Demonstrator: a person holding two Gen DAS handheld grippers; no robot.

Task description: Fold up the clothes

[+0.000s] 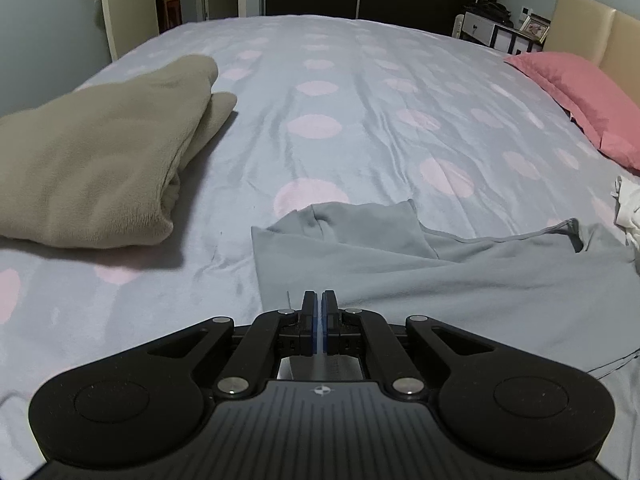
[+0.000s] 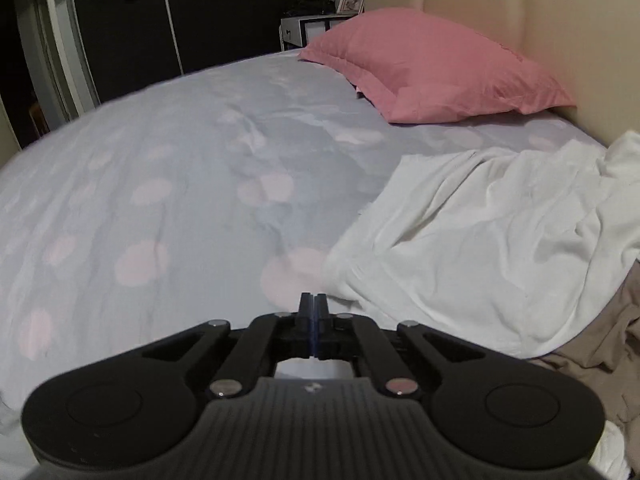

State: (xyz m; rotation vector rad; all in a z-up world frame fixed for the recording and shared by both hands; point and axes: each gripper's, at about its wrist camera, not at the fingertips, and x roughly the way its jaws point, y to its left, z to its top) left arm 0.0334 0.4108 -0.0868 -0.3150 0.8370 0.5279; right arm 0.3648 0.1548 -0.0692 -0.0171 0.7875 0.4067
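A light grey-blue garment [image 1: 460, 276] lies spread on the bed in the left wrist view, its sleeve folded over at the far edge. My left gripper [image 1: 319, 300] is shut and sits at the garment's near left part; whether cloth is pinched I cannot tell. In the right wrist view a crumpled white garment [image 2: 492, 240] lies at the right, with a tan garment [image 2: 600, 344] under its near edge. My right gripper [image 2: 313, 303] is shut and empty, just left of the white garment's near corner.
A folded beige fleece [image 1: 100, 160] rests at the left. A pink pillow [image 1: 580, 96] [image 2: 432, 68] lies by the cream headboard [image 2: 540, 28]. The bed sheet [image 1: 340, 100] is pale blue with pink dots. A nightstand [image 1: 496, 34] stands behind.
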